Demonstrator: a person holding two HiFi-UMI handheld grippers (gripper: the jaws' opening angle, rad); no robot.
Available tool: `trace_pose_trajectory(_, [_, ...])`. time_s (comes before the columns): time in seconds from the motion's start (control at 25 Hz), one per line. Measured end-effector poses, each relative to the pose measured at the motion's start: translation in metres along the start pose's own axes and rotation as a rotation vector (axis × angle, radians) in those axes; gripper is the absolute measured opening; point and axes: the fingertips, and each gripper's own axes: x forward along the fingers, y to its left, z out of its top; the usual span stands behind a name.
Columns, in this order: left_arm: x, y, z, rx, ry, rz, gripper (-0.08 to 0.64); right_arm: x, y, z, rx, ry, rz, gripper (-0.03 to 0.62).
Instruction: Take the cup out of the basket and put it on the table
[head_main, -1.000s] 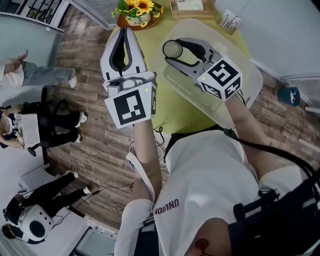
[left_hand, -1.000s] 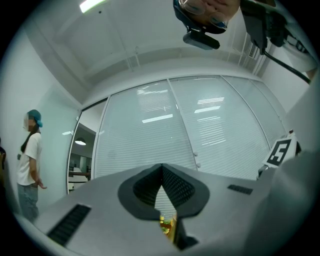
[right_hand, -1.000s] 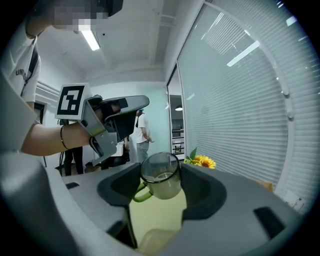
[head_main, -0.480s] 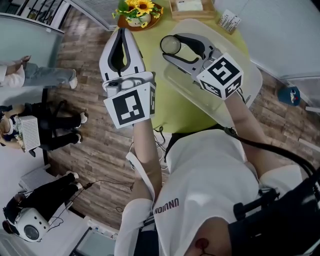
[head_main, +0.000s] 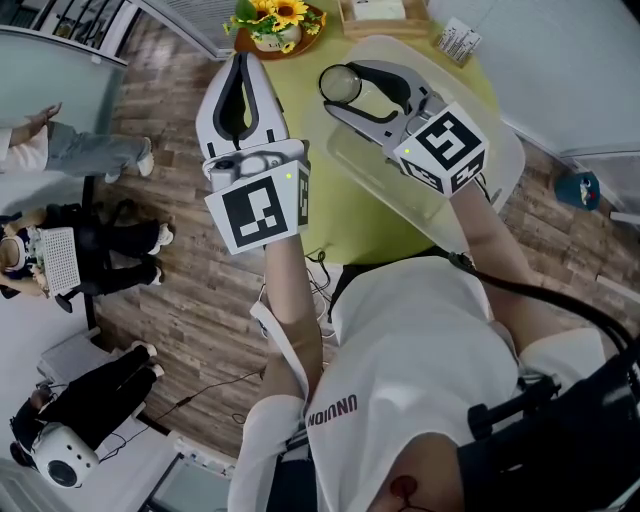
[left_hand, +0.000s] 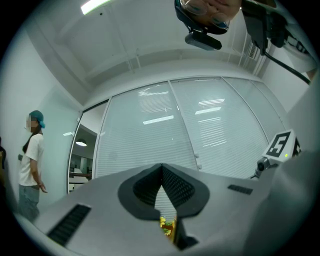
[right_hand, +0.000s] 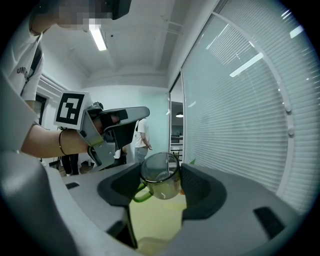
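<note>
Cup we find clamped in the right gripper's jaws, poised over the basket's edge, left gripper jaws closed empty; we judge smooth glass could slip onto the desk if jolted.

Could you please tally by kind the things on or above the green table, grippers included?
grippers: 2 (left gripper, right gripper)
glass cup: 1
clear basket: 1
sunflower pot: 1
wooden tray: 1
white printed card: 1
Total: 7
</note>
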Motion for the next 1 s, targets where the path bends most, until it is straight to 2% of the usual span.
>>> trace_pose_trajectory(1.0, [0.0035,0.0003,-0.0015,-0.002,0.0,-0.006,0.012,0.0016,-0.0072,-0.0007,0.01,-0.016,-0.026,0.27])
